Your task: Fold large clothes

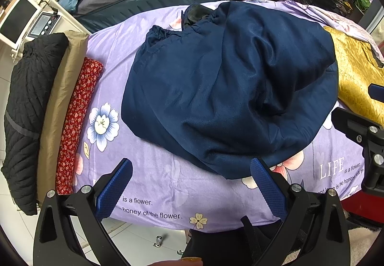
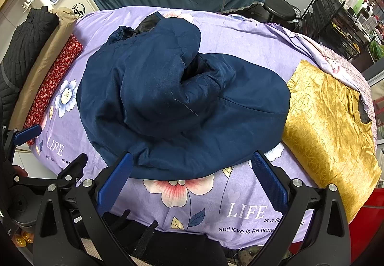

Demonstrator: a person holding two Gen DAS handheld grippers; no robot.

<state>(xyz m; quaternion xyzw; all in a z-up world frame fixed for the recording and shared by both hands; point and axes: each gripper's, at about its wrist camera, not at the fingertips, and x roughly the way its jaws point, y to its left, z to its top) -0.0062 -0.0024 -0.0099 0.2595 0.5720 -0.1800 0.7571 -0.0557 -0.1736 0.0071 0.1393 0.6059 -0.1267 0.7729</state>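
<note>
Garment (image 1: 228,88) ahead, right claw (image 2: 192,184) agape

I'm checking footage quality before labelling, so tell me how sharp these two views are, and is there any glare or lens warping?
Left wrist view: sharp centre, strong fisheye bending the purple sheet, black vignette corners, soft sheen on the navy garment. Right wrist view: same warping, mild glare on the gold cloth, no motion blur.

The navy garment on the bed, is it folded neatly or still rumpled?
Rumpled: the navy garment lies in a bunched heap on the purple sheet, one part flopped over itself.
</note>
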